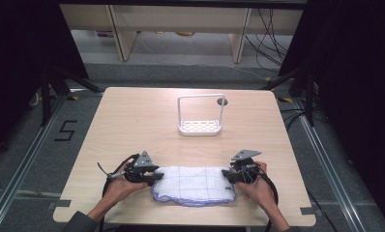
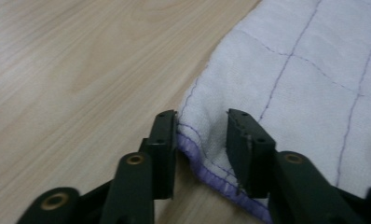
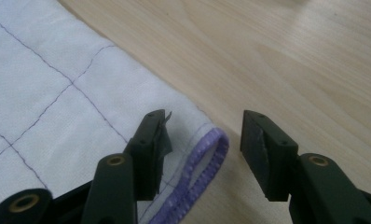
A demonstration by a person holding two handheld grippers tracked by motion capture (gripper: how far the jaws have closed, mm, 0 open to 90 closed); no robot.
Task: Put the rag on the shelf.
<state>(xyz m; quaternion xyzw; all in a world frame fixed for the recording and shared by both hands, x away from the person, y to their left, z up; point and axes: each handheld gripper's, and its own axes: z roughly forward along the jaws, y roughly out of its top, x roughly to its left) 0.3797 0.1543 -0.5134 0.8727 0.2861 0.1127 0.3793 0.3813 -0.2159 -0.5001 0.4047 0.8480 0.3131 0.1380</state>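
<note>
Dark curtains flank the rig; behind the pale wooden table [image 1: 132, 116] I see desk legs and loose cabling on the floor. One white wire rack [image 1: 200, 116] stands upright toward the far middle of the table, well apart from the work.

Work item: white quilted cloth [image 1: 193, 185] with purple grid stitching and a purple hem, lying flat at the near edge, between my two hands.

Left gripper [image 1: 154, 178]: at the cloth's left end. In the left gripper view the jaws straddle the hemmed corner [image 2: 200, 154], one jaw on bare wood, the other over the fabric. A gap shows between the pads, so not yet pinched; jaws part open.

Right gripper [image 1: 228, 175]: at the cloth's right end. In the right gripper view the purple hem [image 3: 207, 163] sits between the jaws, nearer the jaw over the cloth. Wide gap to the other jaw. Open, nothing gripped.

Judged step: closing on both end corners to lift or fold.

Risks as I see them:
- Right hem lies off-centre; closing may catch only the edge binding, which could slip out on lifting.
- Left jaw on wood may scrape and push the corner away rather than trap it.
- If one side grips first, the cloth will skew or bunch.
</note>
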